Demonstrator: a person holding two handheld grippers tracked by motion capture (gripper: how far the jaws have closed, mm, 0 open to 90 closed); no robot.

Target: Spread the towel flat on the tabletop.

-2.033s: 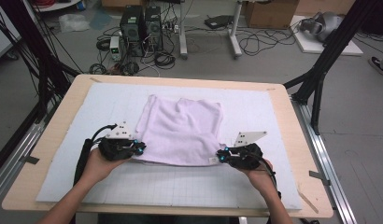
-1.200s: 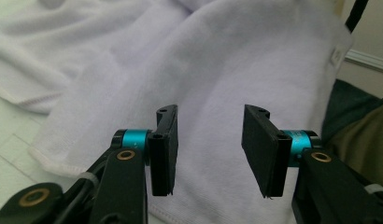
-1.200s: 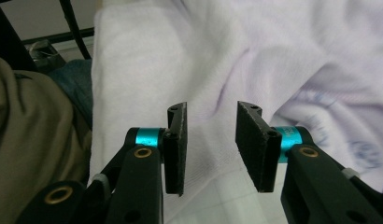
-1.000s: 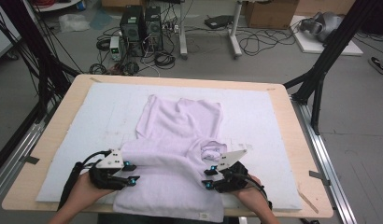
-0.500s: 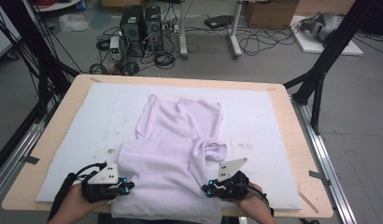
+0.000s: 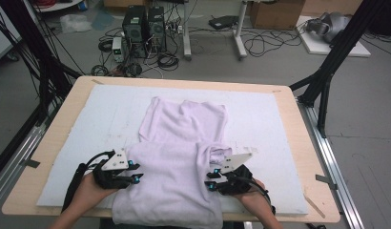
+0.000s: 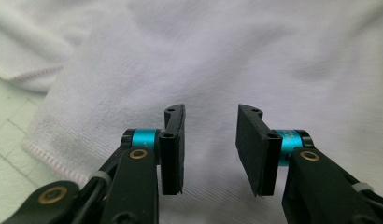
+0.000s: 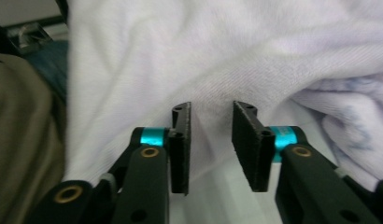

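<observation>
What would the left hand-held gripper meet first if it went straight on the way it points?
Most likely the pale lilac cloth garment: the left hand-held gripper has its jaws open, with the fabric right ahead, though depth is hard to judge.

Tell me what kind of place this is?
Probably a lab data-collection rig: a wooden table with a white mat, black frame legs, and computer towers with cables on the floor.

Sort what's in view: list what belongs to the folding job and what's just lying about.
In the job:
shirt
left gripper
right gripper
white mat

Lying about:
computer towers on the floor
cables
cardboard box
</observation>
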